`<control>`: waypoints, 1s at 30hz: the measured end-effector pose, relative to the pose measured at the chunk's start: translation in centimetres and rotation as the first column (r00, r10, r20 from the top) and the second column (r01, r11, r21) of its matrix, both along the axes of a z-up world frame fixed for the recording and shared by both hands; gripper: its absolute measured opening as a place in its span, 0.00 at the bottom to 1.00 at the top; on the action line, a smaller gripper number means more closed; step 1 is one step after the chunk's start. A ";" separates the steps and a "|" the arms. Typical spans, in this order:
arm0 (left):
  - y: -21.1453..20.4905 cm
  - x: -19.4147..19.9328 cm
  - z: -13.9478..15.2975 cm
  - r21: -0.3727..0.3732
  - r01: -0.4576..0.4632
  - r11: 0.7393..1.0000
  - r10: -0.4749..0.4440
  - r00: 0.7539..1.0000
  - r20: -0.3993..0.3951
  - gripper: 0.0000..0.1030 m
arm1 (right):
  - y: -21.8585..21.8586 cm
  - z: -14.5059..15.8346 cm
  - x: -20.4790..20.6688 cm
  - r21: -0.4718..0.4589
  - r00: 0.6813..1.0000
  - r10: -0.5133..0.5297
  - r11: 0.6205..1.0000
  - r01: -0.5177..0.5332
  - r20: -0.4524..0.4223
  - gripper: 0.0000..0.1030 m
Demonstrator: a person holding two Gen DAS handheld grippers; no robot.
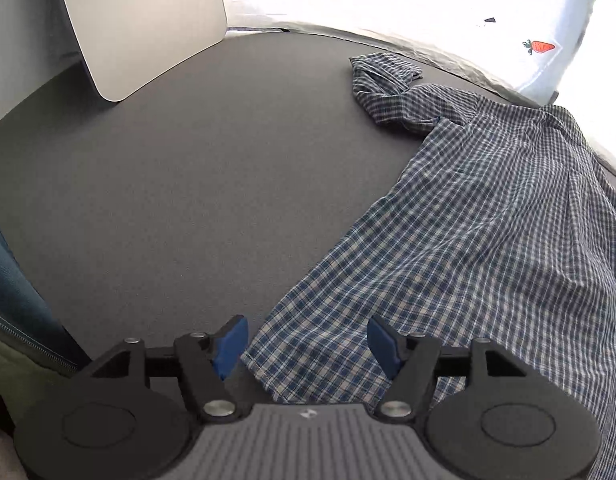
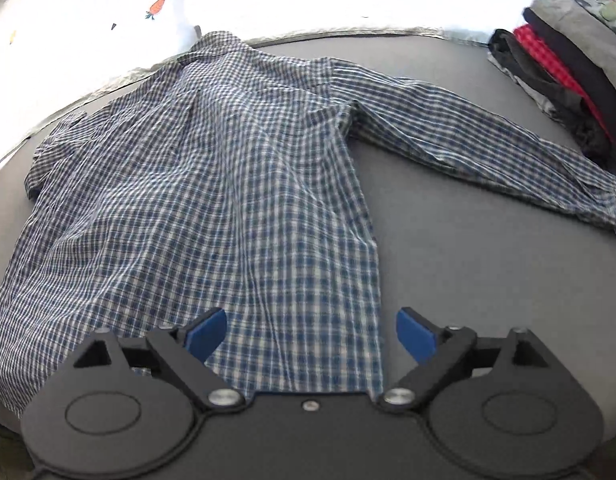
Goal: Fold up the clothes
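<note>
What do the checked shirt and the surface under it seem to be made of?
Checked shirt: probably thin woven cotton or a cotton blend, matte; it shows a fine blue-and-white weave, soft wrinkles and a stitched hem. Surface: dark grey, matte, finely grainy, with no shine; perhaps a felt-like cloth or mat, though the pictures leave this open.
</note>
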State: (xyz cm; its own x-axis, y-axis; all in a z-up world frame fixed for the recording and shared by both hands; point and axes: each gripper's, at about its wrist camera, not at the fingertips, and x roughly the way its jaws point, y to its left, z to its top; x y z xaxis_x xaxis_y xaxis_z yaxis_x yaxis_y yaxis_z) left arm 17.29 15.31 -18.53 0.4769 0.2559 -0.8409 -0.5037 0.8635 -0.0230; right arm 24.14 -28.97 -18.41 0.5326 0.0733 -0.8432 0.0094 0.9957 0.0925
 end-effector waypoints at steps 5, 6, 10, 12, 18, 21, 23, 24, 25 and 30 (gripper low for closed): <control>-2.1 -0.4 0.8 0.013 -0.014 1.000 0.014 1.000 0.003 0.80 | 5.0 0.3 4.3 -0.055 0.982 0.187 0.981 -0.186 0.014 0.97; -2.3 -0.4 1.0 0.014 -0.013 1.000 0.013 1.000 -0.002 0.81 | 6.0 0.3 4.9 -0.058 0.976 0.217 0.975 -0.216 0.017 0.97; -2.1 0.1 1.5 0.061 0.018 0.998 -0.016 1.000 -0.018 0.88 | 10.9 0.1 7.5 -0.063 0.949 0.316 0.947 -0.314 0.019 0.98; -1.2 1.0 1.5 0.092 0.031 0.995 -0.028 0.999 -0.030 0.88 | 13.4 -0.2 8.8 -0.067 0.938 0.347 0.936 -0.346 0.012 0.98; 3.7 5.4 1.0 0.102 0.043 0.994 -0.038 0.998 -0.043 0.88 | 20.4 -1.3 12.5 -0.088 0.921 0.388 0.917 -0.389 -0.025 0.99; 6.2 8.2 0.4 0.099 0.055 0.994 -0.051 0.998 -0.047 0.89 | 23.5 -2.3 14.5 -0.134 0.915 0.402 0.905 -0.404 -0.046 0.99; 7.8 10.3 -0.2 0.091 0.064 0.994 -0.059 0.997 -0.051 0.89 | 25.6 -2.9 16.3 -0.163 0.912 0.405 0.898 -0.409 -0.060 0.99; 8.6 11.3 -0.6 0.084 0.068 0.994 -0.064 0.997 -0.052 0.89 | 26.5 -3.2 17.2 -0.172 0.911 0.407 0.895 -0.412 -0.063 0.99; 9.6 12.8 -1.0 0.071 0.070 0.995 -0.067 0.997 -0.050 0.89 | 27.5 -3.4 18.4 -0.181 0.910 0.409 0.892 -0.413 -0.061 0.99; 14.6 20.4 -3.2 0.011 0.072 0.997 -0.071 0.996 -0.048 0.89 | 30.4 -4.6 23.6 -0.237 0.925 0.370 0.894 -0.379 -0.082 0.99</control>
State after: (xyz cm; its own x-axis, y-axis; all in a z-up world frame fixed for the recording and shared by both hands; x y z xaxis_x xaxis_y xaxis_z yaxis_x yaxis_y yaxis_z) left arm 37.66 29.86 -21.68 0.4541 0.2333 -0.8599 -0.4410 0.8974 0.0106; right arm 47.79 1.40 -23.00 0.4775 0.0513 -0.8772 -0.3699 0.9173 -0.1477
